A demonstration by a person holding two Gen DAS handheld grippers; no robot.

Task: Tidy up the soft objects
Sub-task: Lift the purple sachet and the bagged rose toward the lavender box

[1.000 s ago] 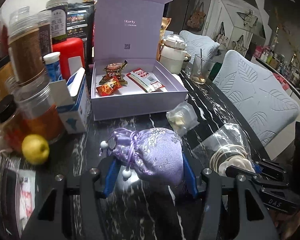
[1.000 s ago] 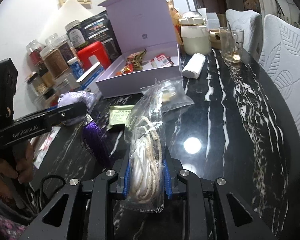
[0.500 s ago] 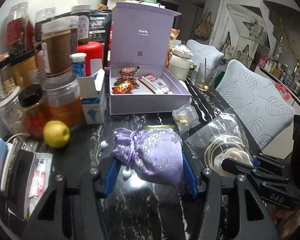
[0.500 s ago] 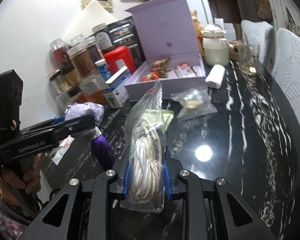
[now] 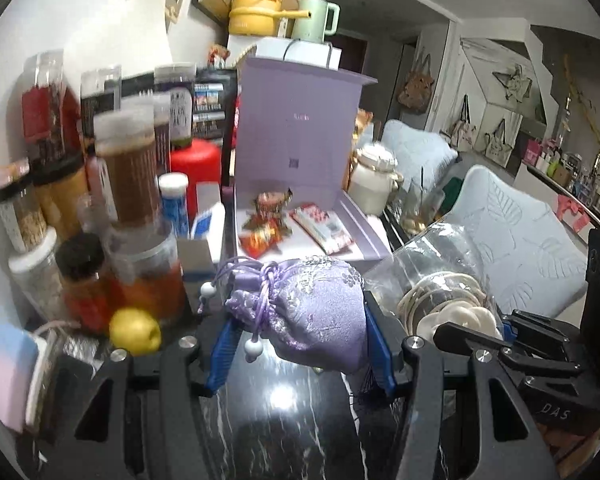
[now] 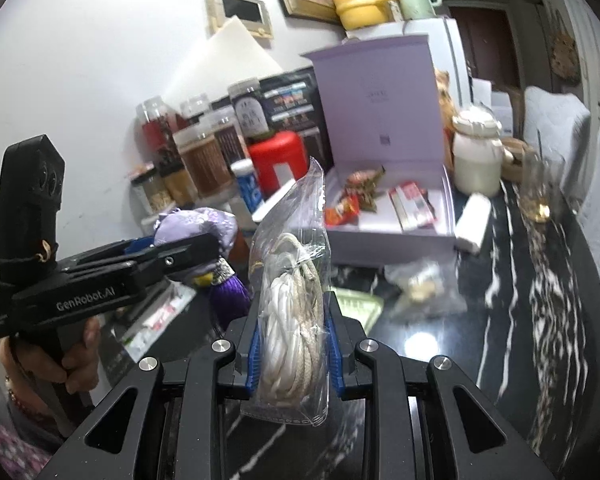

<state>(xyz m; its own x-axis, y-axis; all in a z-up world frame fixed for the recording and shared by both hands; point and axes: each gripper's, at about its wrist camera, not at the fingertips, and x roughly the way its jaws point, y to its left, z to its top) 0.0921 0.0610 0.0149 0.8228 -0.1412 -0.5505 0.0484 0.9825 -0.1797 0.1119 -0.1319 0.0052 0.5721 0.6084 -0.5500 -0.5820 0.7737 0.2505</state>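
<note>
We are holding two soft things up above the black marble table (image 6: pixel 540 280), and we think we are carrying them to the open purple box (image 5: pixel 364 236). Our left gripper (image 5: pixel 300 344) is part way open and squeezing a fat purple pouch (image 5: pixel 312 312) between its blue pads. The pouch is lying sideways, with its tied neck and white beads pointing to the left. Our right gripper (image 6: pixel 292 344) is closed almost all the way, pinching a clear bag of white rope (image 6: pixel 292 300). That bag is standing tall, with its long side going up and its top leaning toward the box. Next, we need to reach over the box's front wall, lower each thing beside the snack packets (image 6: pixel 348 208), and let go gently.
</note>
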